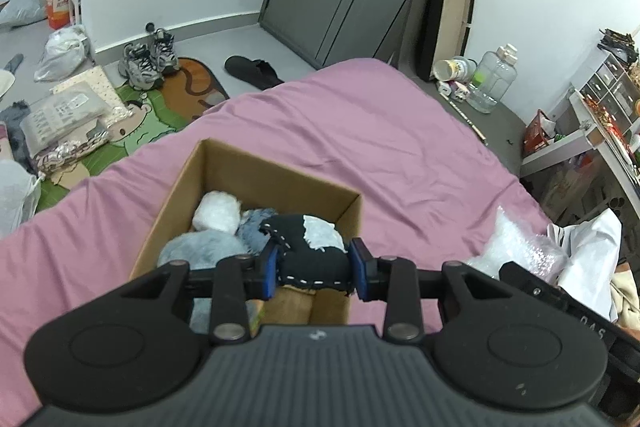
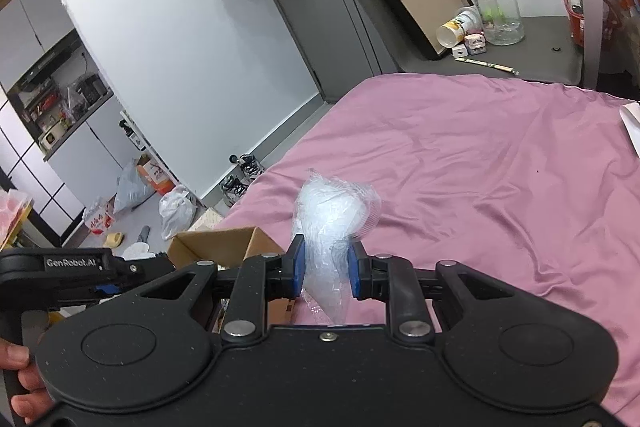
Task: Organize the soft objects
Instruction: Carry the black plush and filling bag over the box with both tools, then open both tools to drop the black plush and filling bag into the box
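An open cardboard box [image 1: 224, 167] stands on the pink bed [image 1: 380, 131]. It holds a white fluffy ball [image 1: 218, 213], a grey plush [image 1: 200, 247] and a blue-grey soft piece [image 1: 250, 229]. My left gripper [image 1: 316, 269] is shut on a black stitched cushion with a white patch [image 1: 308, 251], held over the box's near right part. My right gripper [image 2: 325, 269] is shut on a clear bubble-wrap bundle [image 2: 332, 215], held above the bed to the right of the box [image 2: 224, 243]. The left gripper [image 2: 80, 267] shows at the left edge of the right wrist view.
More bubble wrap [image 1: 516, 247] and white cloth [image 1: 592, 255] lie on the bed's right side. Shoes [image 1: 148, 61], bags and packets litter the floor to the left. A grey side table [image 2: 532, 39] with a water jug [image 2: 496, 7] stands past the bed's far end.
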